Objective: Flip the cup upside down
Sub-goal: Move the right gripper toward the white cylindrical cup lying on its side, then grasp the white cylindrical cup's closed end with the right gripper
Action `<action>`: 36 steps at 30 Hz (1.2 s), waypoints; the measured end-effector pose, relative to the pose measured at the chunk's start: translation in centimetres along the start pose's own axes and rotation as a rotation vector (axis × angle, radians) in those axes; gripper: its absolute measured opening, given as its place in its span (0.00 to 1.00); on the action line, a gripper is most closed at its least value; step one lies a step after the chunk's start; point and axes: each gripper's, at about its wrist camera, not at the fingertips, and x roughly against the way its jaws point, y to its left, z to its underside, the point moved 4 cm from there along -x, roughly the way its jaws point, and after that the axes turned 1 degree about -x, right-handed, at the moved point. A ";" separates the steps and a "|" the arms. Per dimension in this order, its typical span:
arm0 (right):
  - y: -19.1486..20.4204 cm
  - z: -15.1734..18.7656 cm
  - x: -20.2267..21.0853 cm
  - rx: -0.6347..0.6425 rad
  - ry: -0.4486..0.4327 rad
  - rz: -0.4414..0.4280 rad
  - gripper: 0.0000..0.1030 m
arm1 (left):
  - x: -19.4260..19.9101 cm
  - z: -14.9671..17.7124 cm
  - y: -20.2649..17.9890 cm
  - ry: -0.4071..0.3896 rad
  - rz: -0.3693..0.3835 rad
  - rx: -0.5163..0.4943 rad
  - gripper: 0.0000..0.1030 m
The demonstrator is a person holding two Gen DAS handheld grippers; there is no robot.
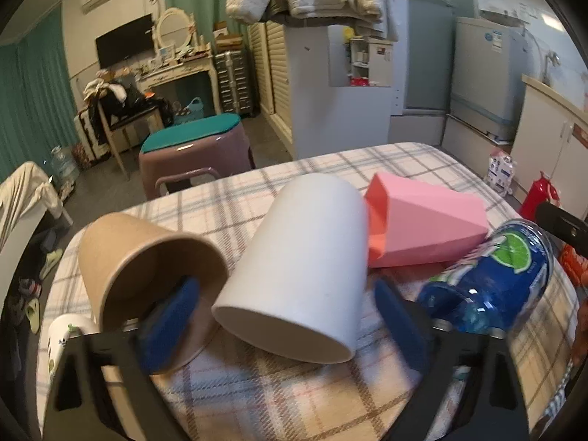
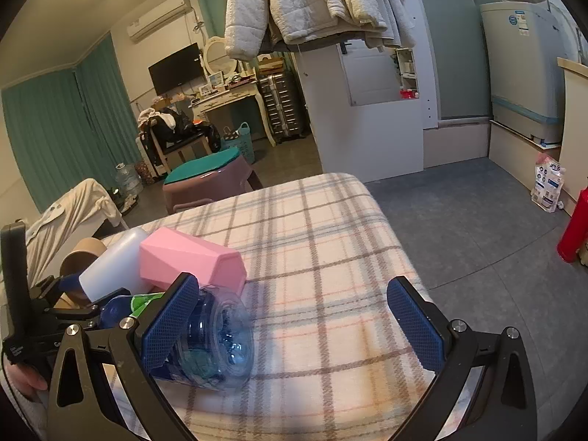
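I am reaching my open left claw (image 1: 283,316) around the white cup (image 1: 305,264) lying on its side on the surface (image 1: 257,386); next I should be closing, lifting, inverting. My right claw (image 2: 290,323) is gaping, holding nothing.

you see a table with a checked cloth (image 2: 312,228), a grey floor (image 2: 459,213), green curtains (image 2: 55,121), a purple stool (image 1: 194,150) with a green top, a white dresser (image 2: 231,99) with a round mirror, and white coats (image 2: 305,0) hanging up high.
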 end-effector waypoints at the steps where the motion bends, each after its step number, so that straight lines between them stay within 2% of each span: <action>1: 0.1 0.0 -0.1 -0.002 0.003 0.004 1.00 | 0.0 -0.1 -0.2 0.002 -0.001 -0.009 0.79; 4: -0.2 0.0 0.3 -0.012 0.003 0.008 1.00 | 0.4 0.0 -0.9 -0.002 -0.013 -0.041 0.78; 11: 0.2 -0.6 2.3 -0.004 -0.022 0.011 1.00 | 2.6 0.4 -1.7 -0.005 -0.059 -0.040 0.77; 16: 1.0 -0.6 4.4 0.012 -0.045 -0.005 1.00 | 5.3 1.9 -2.8 -0.010 -0.119 -0.073 0.77; 22: 2.6 0.3 7.5 0.066 -0.049 -0.027 1.00 | 8.2 4.7 -3.2 0.012 -0.120 -0.013 0.77; 28: 3.9 1.6 9.5 0.101 -0.042 -0.046 1.00 | 9.5 7.3 -4.5 0.058 -0.076 0.040 0.76; 33: 4.9 2.7 10.6 0.132 -0.034 -0.050 1.00 | 10.2 7.7 -4.8 0.041 -0.076 0.059 0.75; 36: 5.2 3.1 11.1 0.144 -0.029 -0.050 1.00 | 10.6 7.8 -4.9 0.034 -0.065 0.069 0.79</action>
